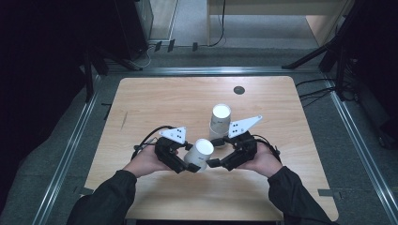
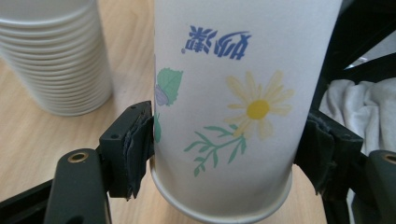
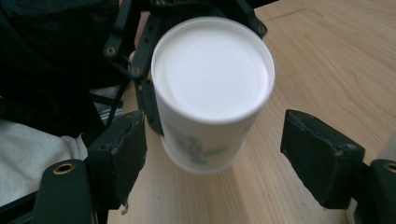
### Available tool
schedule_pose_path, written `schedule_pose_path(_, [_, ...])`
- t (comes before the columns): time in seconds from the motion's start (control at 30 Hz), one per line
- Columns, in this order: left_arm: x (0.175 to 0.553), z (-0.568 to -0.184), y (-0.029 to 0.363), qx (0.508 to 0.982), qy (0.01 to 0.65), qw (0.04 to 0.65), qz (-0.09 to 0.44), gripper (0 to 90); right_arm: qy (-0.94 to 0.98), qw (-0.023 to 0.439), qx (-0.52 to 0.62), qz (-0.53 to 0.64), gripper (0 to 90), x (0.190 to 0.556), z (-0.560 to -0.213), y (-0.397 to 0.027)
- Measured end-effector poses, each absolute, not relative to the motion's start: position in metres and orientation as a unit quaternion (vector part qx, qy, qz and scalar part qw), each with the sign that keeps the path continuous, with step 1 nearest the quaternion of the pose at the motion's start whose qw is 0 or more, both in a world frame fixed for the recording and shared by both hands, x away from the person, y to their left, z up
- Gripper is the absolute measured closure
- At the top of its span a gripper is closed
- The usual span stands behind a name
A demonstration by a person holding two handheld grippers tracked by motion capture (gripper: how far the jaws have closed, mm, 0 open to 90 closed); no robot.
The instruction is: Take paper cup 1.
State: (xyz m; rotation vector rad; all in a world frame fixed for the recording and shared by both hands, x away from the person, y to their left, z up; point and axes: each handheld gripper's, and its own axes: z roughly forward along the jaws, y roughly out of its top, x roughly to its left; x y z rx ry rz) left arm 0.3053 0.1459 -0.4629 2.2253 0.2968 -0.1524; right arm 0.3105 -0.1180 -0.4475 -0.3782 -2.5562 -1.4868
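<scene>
A white paper cup [image 1: 199,152] printed with a yellow daisy and green leaves [image 2: 243,107] is held just above the table between the two hands. My left gripper [image 1: 187,164] is shut on it, and its pads [image 2: 140,144] press the cup's sides near the rolled rim. The cup is tipped, with its closed base [image 3: 212,79] turned toward the right gripper's camera. My right gripper [image 1: 213,162] is open: its pads [image 3: 126,149] stand on either side of the cup with gaps and do not touch it.
A stack of the same white cups [image 1: 219,121] stands on the wooden table [image 1: 281,187] just behind the hands and close to the held cup [image 2: 56,60]. A small dark round plug [image 1: 239,90] sits near the far edge. Metal rails run along the floor beside the table.
</scene>
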Motion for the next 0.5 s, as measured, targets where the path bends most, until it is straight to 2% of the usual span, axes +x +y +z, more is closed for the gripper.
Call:
schedule_pose_path(0.2, [0.306, -0.454, 0.159, 0.898, 0.131, 0.419, -0.036, 26.0, -0.861, 0.057, -0.136, -0.487, 23.3, 0.305, -0.449, -0.129])
schedule_pose_path(0.5, [0.309, -0.447, 0.163, 0.912, 0.134, 0.386, -0.028, 26.0, -0.875, 0.035, -0.143, -0.461, 25.4, 0.297, -0.460, -0.133])
